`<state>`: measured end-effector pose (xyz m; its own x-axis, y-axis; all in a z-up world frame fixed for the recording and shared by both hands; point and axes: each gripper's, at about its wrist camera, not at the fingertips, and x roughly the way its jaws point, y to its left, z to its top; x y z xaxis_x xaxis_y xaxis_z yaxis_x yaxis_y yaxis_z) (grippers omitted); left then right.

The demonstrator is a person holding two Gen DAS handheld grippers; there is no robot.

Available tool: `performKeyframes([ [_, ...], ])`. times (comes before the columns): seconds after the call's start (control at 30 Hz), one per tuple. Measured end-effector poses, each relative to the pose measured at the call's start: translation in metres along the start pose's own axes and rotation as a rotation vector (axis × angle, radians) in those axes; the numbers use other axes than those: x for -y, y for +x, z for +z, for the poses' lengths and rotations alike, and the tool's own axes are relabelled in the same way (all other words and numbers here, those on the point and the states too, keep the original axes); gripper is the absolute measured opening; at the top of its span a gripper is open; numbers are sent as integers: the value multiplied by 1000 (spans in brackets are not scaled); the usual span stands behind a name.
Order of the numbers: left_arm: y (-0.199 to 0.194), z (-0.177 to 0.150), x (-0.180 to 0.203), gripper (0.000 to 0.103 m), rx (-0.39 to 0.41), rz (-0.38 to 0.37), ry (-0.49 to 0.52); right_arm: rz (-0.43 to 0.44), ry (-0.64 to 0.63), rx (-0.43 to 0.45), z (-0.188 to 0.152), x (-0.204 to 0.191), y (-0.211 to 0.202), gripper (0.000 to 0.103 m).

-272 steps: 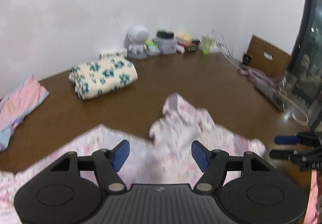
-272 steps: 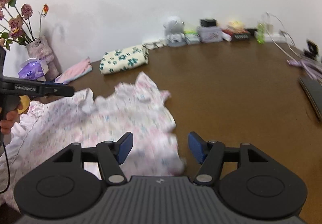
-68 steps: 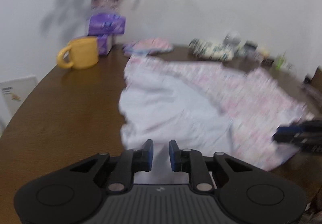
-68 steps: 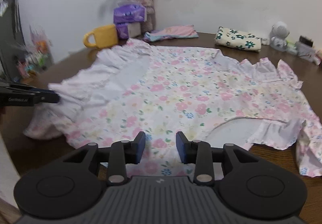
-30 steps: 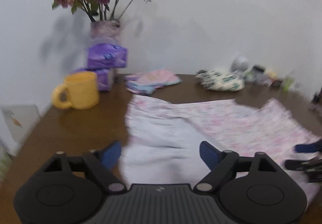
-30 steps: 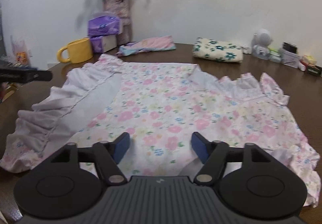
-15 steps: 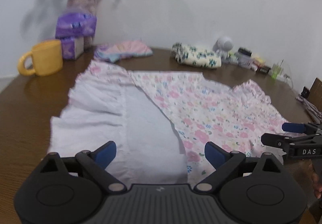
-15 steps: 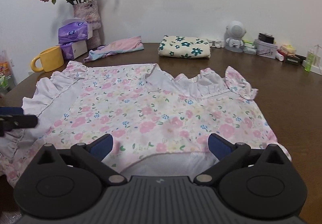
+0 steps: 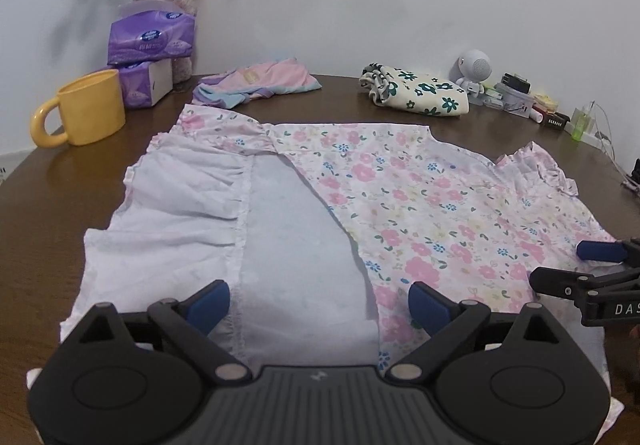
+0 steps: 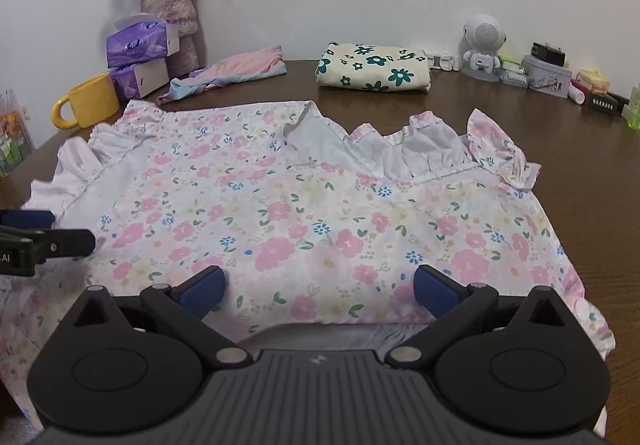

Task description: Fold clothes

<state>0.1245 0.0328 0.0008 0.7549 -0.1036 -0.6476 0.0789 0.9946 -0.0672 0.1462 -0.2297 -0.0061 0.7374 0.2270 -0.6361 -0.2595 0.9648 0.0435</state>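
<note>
Dress (image 10: 304, 213), pale with pink flowers, lies spread flat across the near half of a brown table (image 10: 540, 117), one long first fold already laid over it. Its ruffled hem is at the left, where the plain white inside (image 9: 296, 245) shows; the frilled sleeve (image 10: 492, 153) is at the far right. Left gripper (image 9: 319, 303) hovers low over the near edge by the white panel. Right gripper (image 10: 318, 287) hovers over the near flowered edge. Both have just been opening and now stand spread wide, pinching nothing, with cloth below the jaws, not between them.

The next fold likely needs both to pinch the near edge well apart, lift together and carry it evenly toward the far edge, keeping the ruffle from bunching. Whether a pad already brushes the cloth is hard to tell. A mug (image 9: 86, 111) stands far left, a folded cloth (image 10: 374, 67) beyond.
</note>
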Motion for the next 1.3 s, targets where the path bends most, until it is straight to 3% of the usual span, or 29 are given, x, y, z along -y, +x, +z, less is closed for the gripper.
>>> performKeyframes([
  [0.4,13,1,11,103,-6,60,62,-28,-21,-13,3,-9,4,102],
  [1.3,13,0,9,103,-3,52,65,-37,-15,-15,3,-11,4,102],
])
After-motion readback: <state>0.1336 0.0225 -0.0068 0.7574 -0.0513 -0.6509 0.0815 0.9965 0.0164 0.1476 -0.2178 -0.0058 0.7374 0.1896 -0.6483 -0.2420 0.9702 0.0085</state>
